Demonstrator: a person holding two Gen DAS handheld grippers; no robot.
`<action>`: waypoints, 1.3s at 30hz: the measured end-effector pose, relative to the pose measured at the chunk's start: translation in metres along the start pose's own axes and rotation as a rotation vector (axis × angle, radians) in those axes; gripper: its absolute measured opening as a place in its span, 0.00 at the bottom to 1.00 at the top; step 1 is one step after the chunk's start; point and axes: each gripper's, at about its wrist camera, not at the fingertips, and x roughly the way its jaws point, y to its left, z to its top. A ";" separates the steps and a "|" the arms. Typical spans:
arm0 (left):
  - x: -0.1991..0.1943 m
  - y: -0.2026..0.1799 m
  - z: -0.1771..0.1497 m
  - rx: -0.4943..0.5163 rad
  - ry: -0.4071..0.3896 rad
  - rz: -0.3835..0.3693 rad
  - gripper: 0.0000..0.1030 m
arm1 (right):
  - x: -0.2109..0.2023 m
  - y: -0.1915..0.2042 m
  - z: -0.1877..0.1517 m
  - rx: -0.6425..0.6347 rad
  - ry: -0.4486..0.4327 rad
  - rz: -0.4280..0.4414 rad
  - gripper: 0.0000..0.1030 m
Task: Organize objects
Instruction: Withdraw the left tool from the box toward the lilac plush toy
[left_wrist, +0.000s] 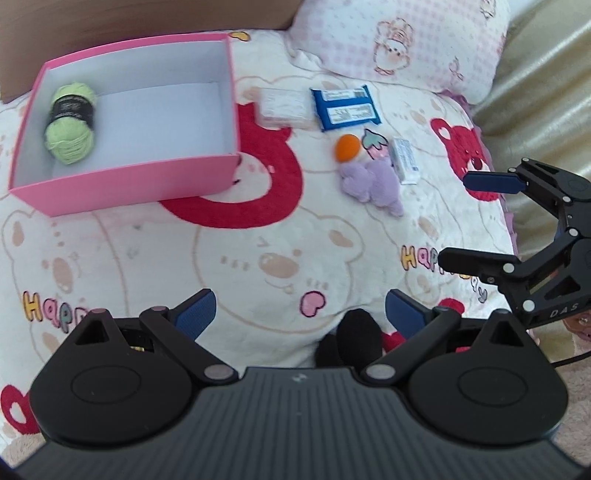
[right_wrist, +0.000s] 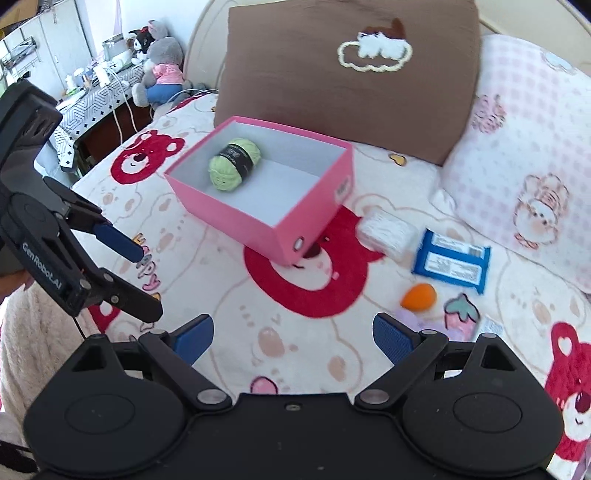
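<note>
- The bed (left_wrist: 258, 258), under a bear-print blanket, carries everything.
- The pink box (left_wrist: 129, 184) sits toward the headboard; a green yarn ball (left_wrist: 70, 122) already lies in its far-left corner.
- Loose items lie in a cluster to the right of the box: a blue packet (left_wrist: 345, 107), a clear packet (left_wrist: 282, 107), a purple plush (left_wrist: 373, 181), a small white box (left_wrist: 404, 160), a strawberry sticker (left_wrist: 375, 144) and an orange ball (left_wrist: 347, 147).
- The right gripper (right_wrist: 293, 338), jaws spread and empty, has the cluster just ahead to its right, so it looks nearer.
- The left gripper (left_wrist: 299, 312) is likewise released, holding nothing.
- Only the right wrist view shows the brown pillow (right_wrist: 351, 74) behind the box.
</note>
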 end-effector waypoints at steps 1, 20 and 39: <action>0.002 -0.003 0.001 0.005 0.004 -0.002 0.96 | -0.001 -0.003 -0.004 0.007 -0.001 -0.001 0.92; 0.048 -0.042 0.013 0.110 -0.005 0.023 0.95 | 0.012 -0.041 -0.052 0.086 -0.054 -0.056 0.92; 0.112 -0.039 0.031 0.071 -0.149 0.054 0.96 | 0.064 -0.069 -0.090 -0.064 -0.118 -0.287 0.92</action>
